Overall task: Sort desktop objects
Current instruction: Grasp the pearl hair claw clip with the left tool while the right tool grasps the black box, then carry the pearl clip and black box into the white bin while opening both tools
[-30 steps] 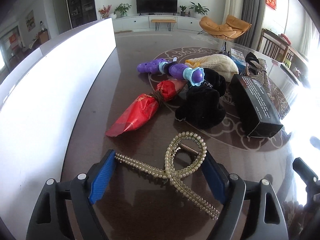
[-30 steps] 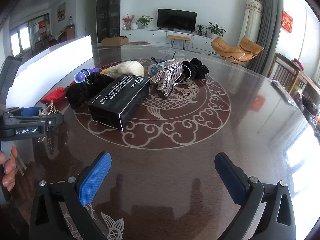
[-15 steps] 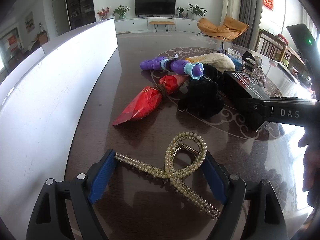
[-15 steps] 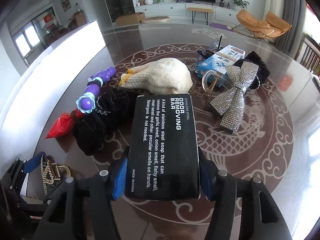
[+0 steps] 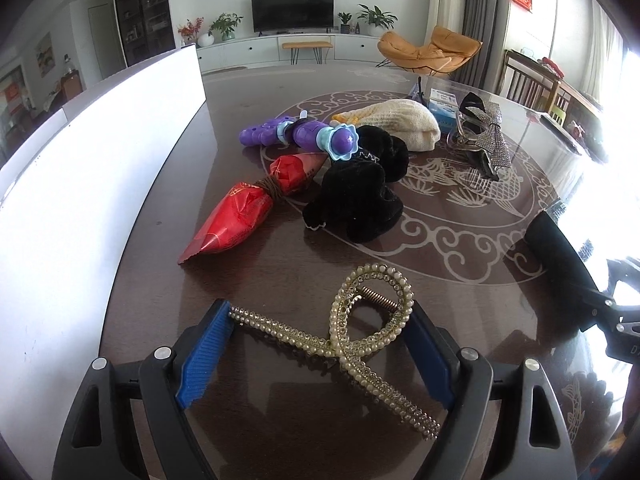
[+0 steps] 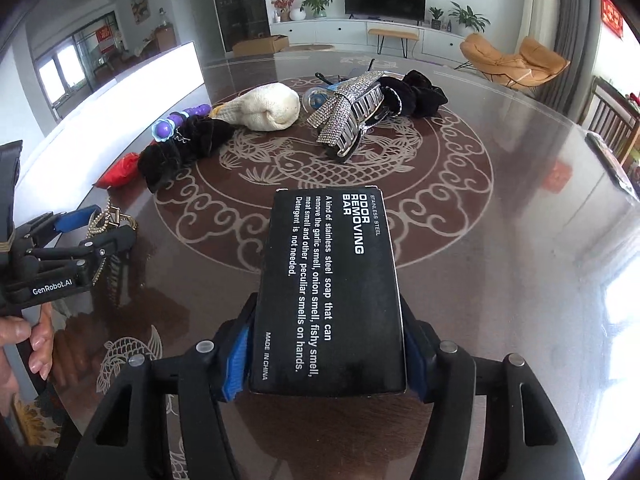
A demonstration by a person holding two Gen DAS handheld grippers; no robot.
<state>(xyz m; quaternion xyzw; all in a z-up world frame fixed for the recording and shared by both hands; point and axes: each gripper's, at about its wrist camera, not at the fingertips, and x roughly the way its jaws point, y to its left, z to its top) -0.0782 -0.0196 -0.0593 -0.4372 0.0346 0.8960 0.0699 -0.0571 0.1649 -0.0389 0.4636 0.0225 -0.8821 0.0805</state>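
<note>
Black box [image 6: 330,296] sits lengthwise between the right gripper [image 6: 326,354] pads, both blue pads against its long sides, near end at the finger roots, far end sticking out over the table [image 6: 500,240]. Jaws have just widened a bit, but the frame still shows the box clamped. Left gripper [image 5: 320,354] is closed on a pearl hair clip [image 5: 352,332]: left pad on the tip of one arm, right pad on the loop side, the other arm pointing near-right. Far of it lie a red foil cone [image 5: 240,212], purple toy [image 5: 300,134], black scrunchie [image 5: 360,196].
</note>
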